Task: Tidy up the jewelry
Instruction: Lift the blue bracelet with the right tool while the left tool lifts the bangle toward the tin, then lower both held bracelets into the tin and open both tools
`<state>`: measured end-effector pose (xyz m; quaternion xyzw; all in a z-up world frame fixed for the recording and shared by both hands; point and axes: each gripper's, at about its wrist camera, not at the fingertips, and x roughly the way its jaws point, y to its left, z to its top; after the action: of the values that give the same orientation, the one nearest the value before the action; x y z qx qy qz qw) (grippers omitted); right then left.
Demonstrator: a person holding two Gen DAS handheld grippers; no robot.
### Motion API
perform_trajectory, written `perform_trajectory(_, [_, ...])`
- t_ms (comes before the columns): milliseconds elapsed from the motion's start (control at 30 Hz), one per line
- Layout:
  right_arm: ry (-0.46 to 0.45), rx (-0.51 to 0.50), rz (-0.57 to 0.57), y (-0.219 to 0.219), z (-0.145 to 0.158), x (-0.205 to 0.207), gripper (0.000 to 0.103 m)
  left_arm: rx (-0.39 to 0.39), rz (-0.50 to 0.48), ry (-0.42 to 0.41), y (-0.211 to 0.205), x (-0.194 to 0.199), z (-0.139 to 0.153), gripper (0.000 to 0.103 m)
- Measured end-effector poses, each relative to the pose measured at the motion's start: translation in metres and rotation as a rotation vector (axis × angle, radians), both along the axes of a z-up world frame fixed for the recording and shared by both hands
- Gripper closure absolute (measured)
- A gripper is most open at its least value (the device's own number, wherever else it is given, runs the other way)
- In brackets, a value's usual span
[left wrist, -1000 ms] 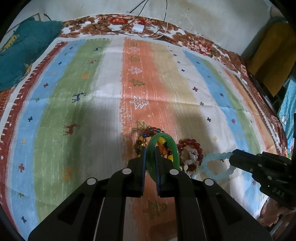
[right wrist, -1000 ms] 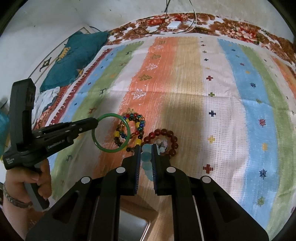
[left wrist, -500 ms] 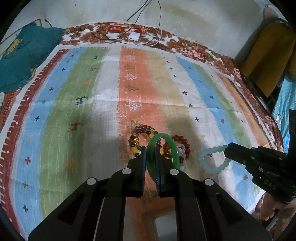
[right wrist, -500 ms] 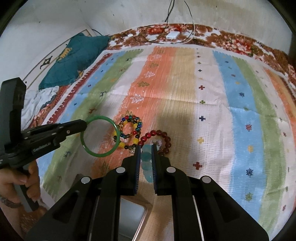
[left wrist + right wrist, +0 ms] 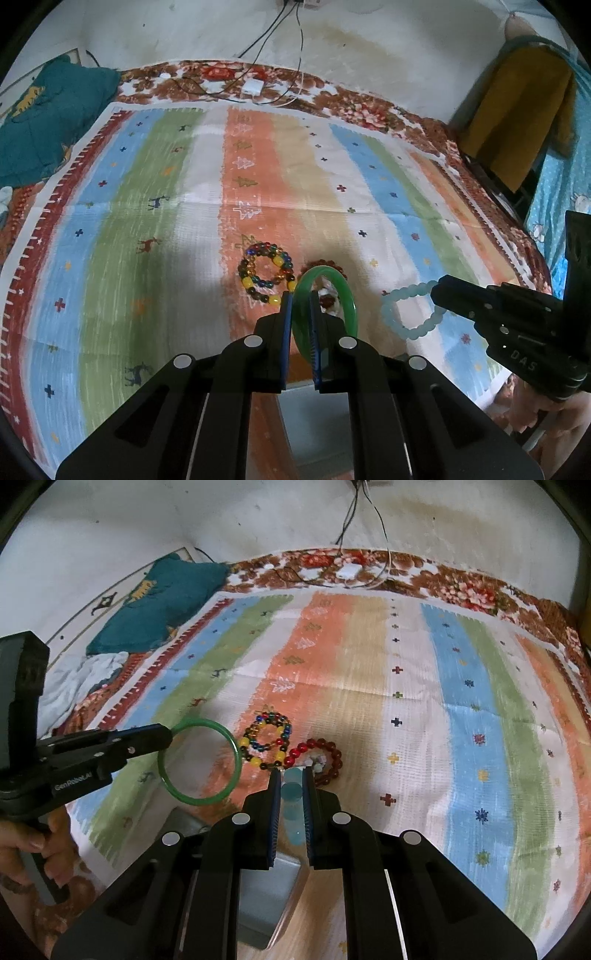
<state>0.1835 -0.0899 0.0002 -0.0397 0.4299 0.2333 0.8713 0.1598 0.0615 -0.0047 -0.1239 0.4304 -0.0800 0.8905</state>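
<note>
While striped cloth (image 5: 332, 184) covers bed | stained wall (image 5: 369, 55) | cables (image 5: 273, 33)

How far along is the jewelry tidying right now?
About midway, as far as the views show. In hand: the left gripper is shut on the green bangle, the right gripper on the pale blue bead bracelet. Left: the multicolored bead bracelet and the dark red bead bracelet lie on the striped cloth. Nothing shows in the clear box below.
</note>
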Motion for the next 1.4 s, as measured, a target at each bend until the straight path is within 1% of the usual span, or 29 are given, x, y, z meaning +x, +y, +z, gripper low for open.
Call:
perform_trajectory(167, [-0.032, 0.002, 0.014, 0.000, 0.007, -0.014, 0.091, 0.009, -0.007, -0.018, -0.004, -0.014, 0.006, 0.095])
perform_trajectory(233, [-0.057, 0.003, 0.006, -0.002, 0.011, -0.021, 0.091, 0.002, -0.008, -0.029, -0.005, -0.021, 0.010, 0.095])
perform_trajectory(400, [-0.068, 0.013, 0.028, -0.003, 0.014, -0.037, 0.091, 0.034, -0.012, -0.051, -0.011, -0.038, 0.015, 0.095])
perform_trajectory(700, [-0.057, 0.033, 0.050, -0.007, 0.013, -0.057, 0.091, 0.046, -0.030, -0.063, -0.018, -0.061, 0.015, 0.095])
perform_trajectory(933, [-0.043, 0.028, 0.058, -0.006, 0.008, -0.064, 0.091, 0.051, -0.041, -0.042, -0.023, -0.066, 0.008, 0.095])
perform_trajectory(967, [-0.044, 0.027, 0.064, -0.005, 0.008, -0.064, 0.091, 0.053, -0.048, -0.033, -0.025, -0.066, 0.006, 0.095])
perform_trajectory(1033, [-0.044, 0.041, 0.071, -0.005, 0.008, -0.064, 0.091, 0.075, -0.066, 0.012, -0.030, -0.063, 0.000, 0.094])
perform_trajectory(1100, [-0.048, 0.037, 0.077, -0.004, 0.007, -0.064, 0.089, 0.078, -0.050, 0.030, -0.029, -0.061, -0.005, 0.094])
perform_trajectory(1133, [-0.054, 0.025, 0.077, -0.003, 0.007, -0.064, 0.087, 0.081, -0.044, 0.040, -0.028, -0.060, -0.007, 0.092])
perform_trajectory(1167, [-0.057, 0.019, 0.074, -0.003, 0.007, -0.064, 0.078, 0.083, -0.041, 0.045, -0.026, -0.060, -0.008, 0.088])
perform_trajectory(1200, [-0.055, 0.018, 0.069, -0.004, 0.006, -0.063, 0.070, 0.085, -0.034, 0.045, -0.024, -0.059, -0.008, 0.082])
perform_trajectory(1233, [-0.048, 0.020, 0.064, -0.005, 0.005, -0.062, 0.069, 0.086, -0.023, 0.045, -0.022, -0.059, -0.009, 0.079])
perform_trajectory(1267, [-0.044, 0.020, 0.060, -0.005, 0.004, -0.061, 0.068, 0.087, -0.011, 0.046, -0.018, -0.058, -0.009, 0.072])
perform_trajectory(1300, [-0.040, 0.015, 0.056, -0.006, 0.003, -0.059, 0.065, 0.089, -0.005, 0.048, -0.017, -0.057, -0.010, 0.065])
perform_trajectory(1333, [-0.038, 0.011, 0.051, -0.006, 0.001, -0.058, 0.062, 0.092, 0.008, 0.049, -0.015, -0.056, -0.010, 0.062])
perform_trajectory(1400, [-0.029, 0.007, 0.036, -0.009, -0.001, -0.054, 0.053, 0.093, 0.025, 0.051, -0.011, -0.055, -0.010, 0.050])
